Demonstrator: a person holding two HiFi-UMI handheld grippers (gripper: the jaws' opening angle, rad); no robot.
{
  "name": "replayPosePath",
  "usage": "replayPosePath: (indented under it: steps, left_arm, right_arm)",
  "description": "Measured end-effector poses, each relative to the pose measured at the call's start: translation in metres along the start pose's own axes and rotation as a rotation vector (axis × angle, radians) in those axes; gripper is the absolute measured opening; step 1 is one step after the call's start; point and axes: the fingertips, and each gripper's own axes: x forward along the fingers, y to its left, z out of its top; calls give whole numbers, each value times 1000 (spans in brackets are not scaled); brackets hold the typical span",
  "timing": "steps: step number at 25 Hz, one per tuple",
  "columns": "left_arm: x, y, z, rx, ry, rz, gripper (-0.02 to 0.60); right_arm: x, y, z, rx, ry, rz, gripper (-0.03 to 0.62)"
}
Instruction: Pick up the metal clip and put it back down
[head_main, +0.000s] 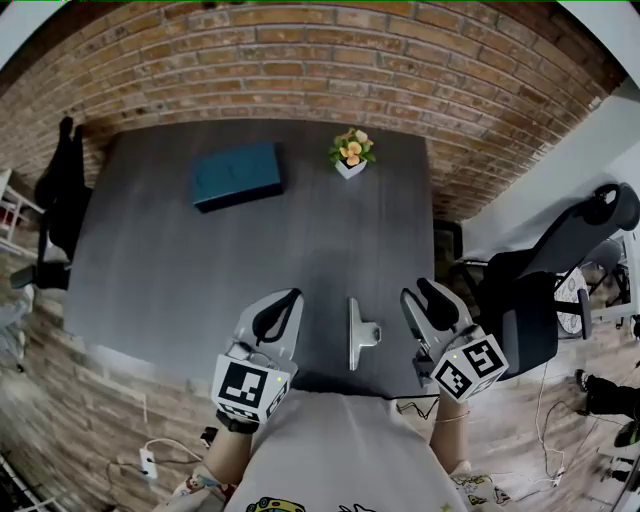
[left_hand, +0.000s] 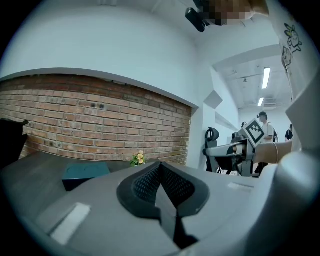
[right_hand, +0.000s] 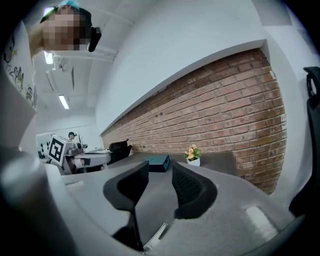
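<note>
Over the near edge of a dark table (head_main: 180, 270), my left tongs (head_main: 290, 298) are closed on nothing and my right tongs (head_main: 417, 295) are half open and empty, a teal box (head_main: 237, 175) sits at the back, the metal clip (head_main: 358, 335) lies flat between my tongs, and small potted flowers (head_main: 351, 153) stand beside the box.

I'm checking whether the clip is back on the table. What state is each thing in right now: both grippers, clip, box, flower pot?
left gripper: shut, empty.
right gripper: open, nothing between its jaws.
metal clip: lying on the table between the two grippers, touched by neither.
teal box: lying flat at the far side.
flower pot: upright, beside the box.
</note>
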Motion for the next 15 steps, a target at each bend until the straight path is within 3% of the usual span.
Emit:
replayPosePath:
  steps: [10,15]
  left_arm:
    - [-3,9,-4,-9,16,11,0]
    - [-4,8,-11,-9,26,3,0]
  right_arm:
    - [-11,5,14,-116,-81,-74,75]
    - [-18,7,18,-102,-149,-105,51]
